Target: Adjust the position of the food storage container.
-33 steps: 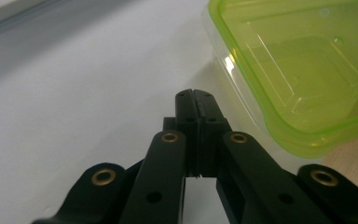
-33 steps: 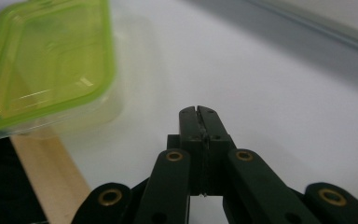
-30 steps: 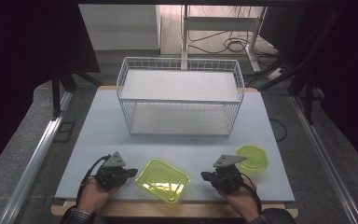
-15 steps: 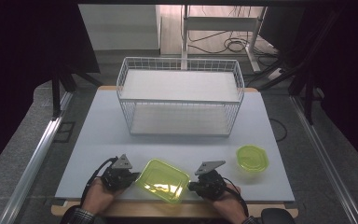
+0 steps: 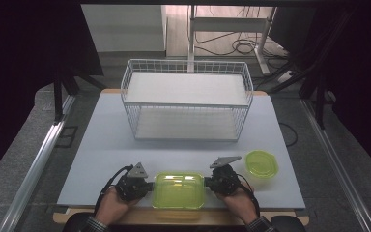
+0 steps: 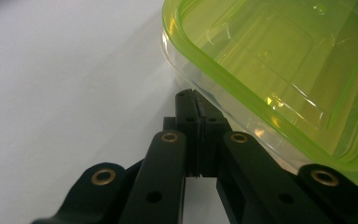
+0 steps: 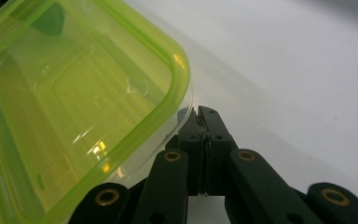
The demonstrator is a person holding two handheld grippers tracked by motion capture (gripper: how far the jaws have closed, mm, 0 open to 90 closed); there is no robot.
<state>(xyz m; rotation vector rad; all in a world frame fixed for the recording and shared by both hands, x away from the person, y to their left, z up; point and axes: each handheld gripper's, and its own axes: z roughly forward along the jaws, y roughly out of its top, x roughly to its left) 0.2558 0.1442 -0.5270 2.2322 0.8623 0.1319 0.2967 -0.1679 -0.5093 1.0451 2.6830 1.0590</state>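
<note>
A rectangular clear container with a yellow-green lid (image 5: 178, 190) lies near the table's front edge, squared to it. My left gripper (image 5: 148, 185) is shut, its tips against the container's left side. My right gripper (image 5: 206, 182) is shut too, tips against the right side. In the left gripper view the closed jaws (image 6: 193, 100) meet the clear wall just under the lid's rim (image 6: 279, 70). The right gripper view has the closed jaws (image 7: 200, 114) at a corner of the container (image 7: 74, 107). Nothing is between either pair of jaws.
A small round yellow-green container (image 5: 261, 163) sits right of my right hand. A white wire basket (image 5: 186, 104) with a shelf stands at the back middle of the white table (image 5: 96, 140). The table's front edge is just under my hands.
My right gripper moved left from beside the small container to the rectangular container's right side. The left gripper edged right. The container turned from skewed to square with the table's edge.
</note>
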